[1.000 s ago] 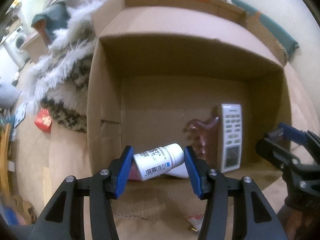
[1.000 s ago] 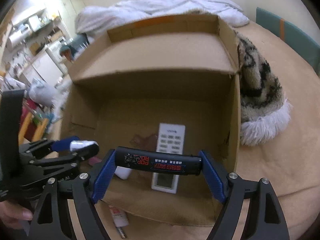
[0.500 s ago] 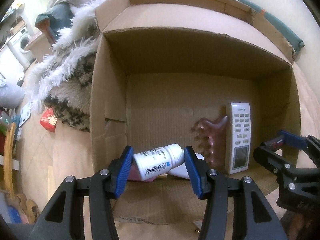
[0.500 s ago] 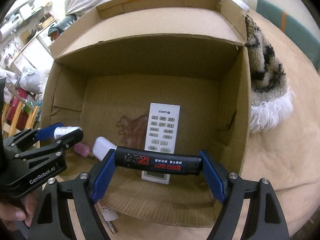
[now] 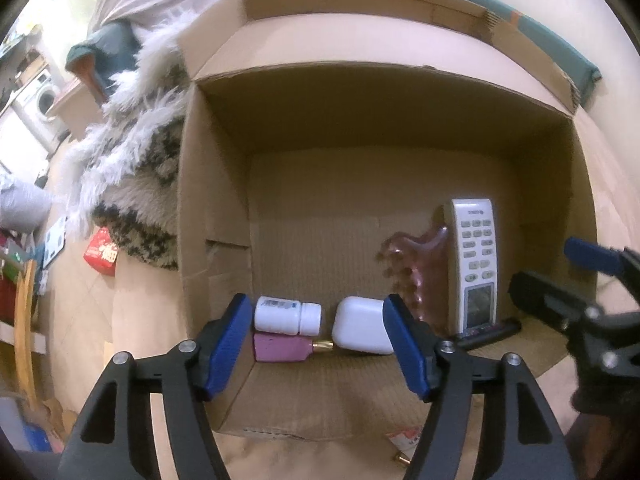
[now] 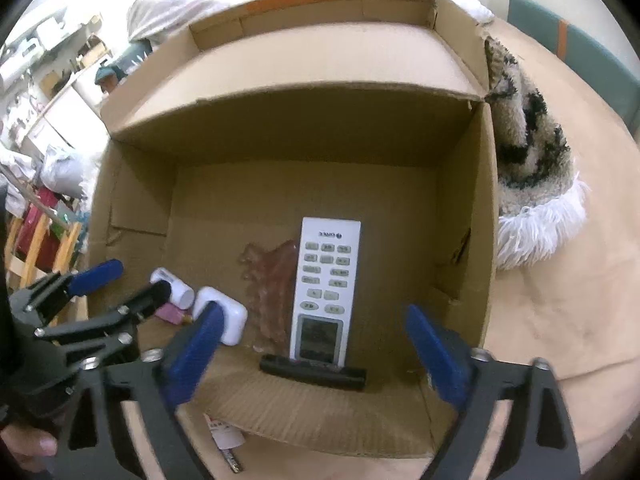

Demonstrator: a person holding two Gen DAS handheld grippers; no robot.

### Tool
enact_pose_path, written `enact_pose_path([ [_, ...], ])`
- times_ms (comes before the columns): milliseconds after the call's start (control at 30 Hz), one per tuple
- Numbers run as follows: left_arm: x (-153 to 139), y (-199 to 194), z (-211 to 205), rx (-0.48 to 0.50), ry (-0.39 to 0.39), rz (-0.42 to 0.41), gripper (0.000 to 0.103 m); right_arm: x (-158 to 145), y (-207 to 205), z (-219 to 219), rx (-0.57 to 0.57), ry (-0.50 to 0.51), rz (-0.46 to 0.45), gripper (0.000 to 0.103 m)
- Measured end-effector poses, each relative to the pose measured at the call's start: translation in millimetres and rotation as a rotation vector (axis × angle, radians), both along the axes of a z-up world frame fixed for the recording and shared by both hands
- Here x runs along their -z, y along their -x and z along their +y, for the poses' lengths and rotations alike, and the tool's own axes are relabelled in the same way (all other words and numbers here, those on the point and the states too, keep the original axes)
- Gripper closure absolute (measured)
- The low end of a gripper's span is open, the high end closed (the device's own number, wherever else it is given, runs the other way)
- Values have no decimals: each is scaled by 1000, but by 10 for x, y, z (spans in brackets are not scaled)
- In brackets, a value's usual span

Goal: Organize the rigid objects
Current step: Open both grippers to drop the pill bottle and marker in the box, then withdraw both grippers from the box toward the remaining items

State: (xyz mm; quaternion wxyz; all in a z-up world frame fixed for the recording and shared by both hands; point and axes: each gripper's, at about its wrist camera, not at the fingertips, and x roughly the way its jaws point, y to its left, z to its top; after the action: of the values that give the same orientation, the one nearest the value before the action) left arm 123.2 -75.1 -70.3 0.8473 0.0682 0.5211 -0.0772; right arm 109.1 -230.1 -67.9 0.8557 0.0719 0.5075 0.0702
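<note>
- My left tongs (image 5: 316, 334) hang over the near left corner of the open brown cardboard box (image 5: 216, 200), jaws opening, nothing clamped.
- Below them on the box floor, the white plastic pill bottle (image 5: 286, 315) lies on its side, free of both blue pads, just above a pink rectangular bottle with a gold cap (image 5: 282, 347).
- A white rounded plastic case (image 5: 360, 331) lies just right of those two.
- My right tongs (image 6: 316, 354) are opening too, pads wide apart and empty.
- The right view shows the black cylindrical tube (image 6: 312, 371) whole, lying crosswise on the corrugated floor against the near end of the white remote control with grey buttons (image 6: 326, 288); from the left I catch only its end.
- A translucent pinkish knobbed piece (image 6: 274, 276) lies flat, touching the remote's left edge.
- The left view alone gives me the pink bottle in full; from the right, the left tongs cover most of it.
- The box stands on a tan sheet (image 6: 560, 320), a shaggy cream-and-black fleece (image 6: 528, 152) pressed against its side.
- Far left, a cluttered room with a washing machine (image 5: 42, 98).
</note>
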Motion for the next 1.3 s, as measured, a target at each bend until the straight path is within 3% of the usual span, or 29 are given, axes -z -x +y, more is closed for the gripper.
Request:
enact_pose_path([
  [433, -95, 12, 44, -4, 9, -17, 38, -115, 11, -25, 4, 0, -34, 0],
  [600, -261, 39, 133, -24, 56, -32, 38, -184, 38, -6, 4, -8, -56, 0],
  [867, -521, 123, 263, -41, 20, -64, 38, -319, 189, -107, 37, -20, -89, 0],
  [1300, -591, 501, 549, -75, 19, -34, 38, -254, 574, -111, 64, -103, -18, 0],
])
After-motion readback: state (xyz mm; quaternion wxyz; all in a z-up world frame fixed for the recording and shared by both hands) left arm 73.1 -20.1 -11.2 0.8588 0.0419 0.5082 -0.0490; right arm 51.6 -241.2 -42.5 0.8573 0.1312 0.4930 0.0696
